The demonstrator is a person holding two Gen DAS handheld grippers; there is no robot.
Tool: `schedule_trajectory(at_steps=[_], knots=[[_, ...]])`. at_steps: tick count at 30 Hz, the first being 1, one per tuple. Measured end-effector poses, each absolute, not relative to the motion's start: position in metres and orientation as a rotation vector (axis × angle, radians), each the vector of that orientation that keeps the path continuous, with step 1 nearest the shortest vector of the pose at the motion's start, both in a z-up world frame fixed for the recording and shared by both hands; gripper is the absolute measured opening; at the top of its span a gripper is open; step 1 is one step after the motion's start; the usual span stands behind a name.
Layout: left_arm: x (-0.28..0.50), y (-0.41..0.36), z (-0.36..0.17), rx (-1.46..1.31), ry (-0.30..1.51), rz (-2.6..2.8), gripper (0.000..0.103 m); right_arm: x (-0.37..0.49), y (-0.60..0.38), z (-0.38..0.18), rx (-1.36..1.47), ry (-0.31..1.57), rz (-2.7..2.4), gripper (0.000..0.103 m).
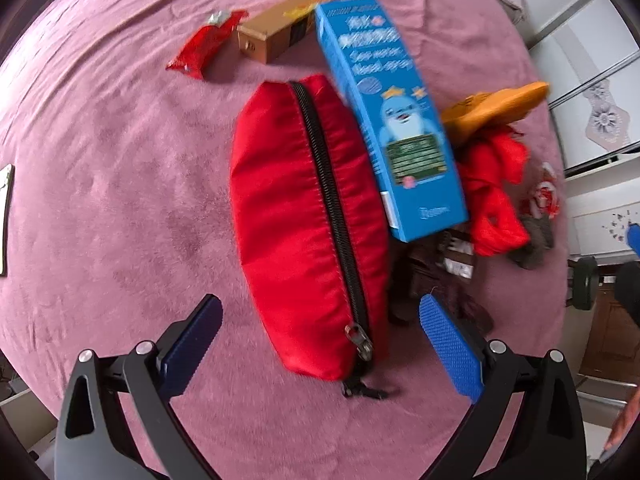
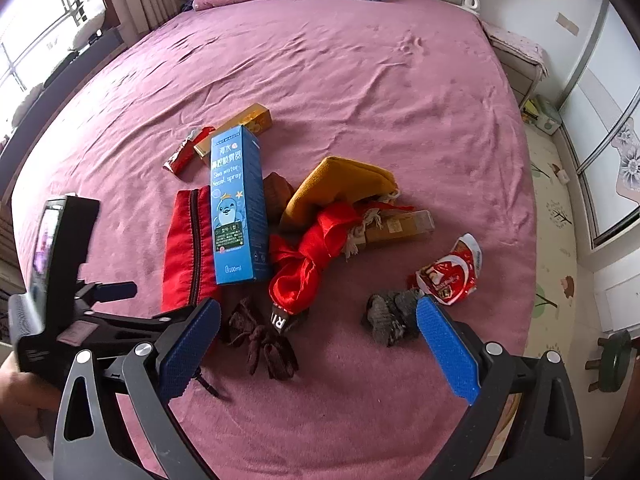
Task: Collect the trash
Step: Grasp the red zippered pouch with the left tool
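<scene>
Both grippers hang with jaws spread wide and empty over the pink bed (image 2: 360,80): the left gripper (image 1: 320,344) straddles the near end of the red zipped fabric pouch (image 1: 304,224), the right gripper (image 2: 320,344) hovers above the dark brown knotted cloth (image 2: 264,344). The trash is scattered: the tall blue cardboard nasal spray box (image 2: 238,208) leans across the pouch, a crumpled red and white snack wrapper (image 2: 448,272) lies well apart to the right, a thin red foil wrapper (image 2: 184,154) sits beside the gold cardboard box (image 2: 240,128) farther back. Here's the danger, I'd say: the left gripper is lined up on the pouch, which looks like a belonging rather than rubbish, so a close now would likely grab the wrong thing. Nudge that pouch and the blue box resting on it could slide off. On the right, the red satin scarf (image 2: 308,264), mustard felt cloth (image 2: 340,184) and grey knitted socks (image 2: 390,316) crowd the wrappers, and soft fabric could snag in the pads.
</scene>
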State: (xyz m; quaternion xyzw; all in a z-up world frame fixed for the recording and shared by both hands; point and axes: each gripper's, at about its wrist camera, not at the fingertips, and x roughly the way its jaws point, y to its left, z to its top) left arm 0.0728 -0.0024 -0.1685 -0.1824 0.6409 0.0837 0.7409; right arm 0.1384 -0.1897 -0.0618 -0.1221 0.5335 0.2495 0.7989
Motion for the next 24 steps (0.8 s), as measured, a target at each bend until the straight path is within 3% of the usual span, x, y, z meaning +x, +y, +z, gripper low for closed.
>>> schedule_trajectory(at_steps=[5,7,8,13,16,18,24], knots=[[0.083,-0.003,-0.195,-0.398,1.448,0.194,0.097,0.142,-0.182,-0.073,-0.273,1.156,0.550,0.094],[0.086,-0.003,-0.203,-0.396,1.461,0.199,0.092,0.143,-0.178,-0.075,-0.272,1.160,0.556,0.094],[0.088,-0.003,-0.208,-0.403,1.472,0.196,0.085,0.144,-0.176,-0.075,-0.271,1.161,0.558,0.094],[0.094,-0.001,-0.214,-0.418,1.489,0.192,0.070,0.147,-0.167,-0.078,-0.277,1.165,0.567,0.094],[0.094,0.007,-0.206,-0.470,1.473,0.167,0.050,0.149,-0.158,-0.080,-0.282,1.169,0.578,0.094],[0.090,0.014,-0.205,-0.496,1.463,0.156,0.028,0.149,-0.151,-0.081,-0.287,1.168,0.588,0.094],[0.084,0.041,-0.198,-0.546,1.417,0.139,0.014,0.152,-0.120,-0.085,-0.297,1.169,0.632,0.094]])
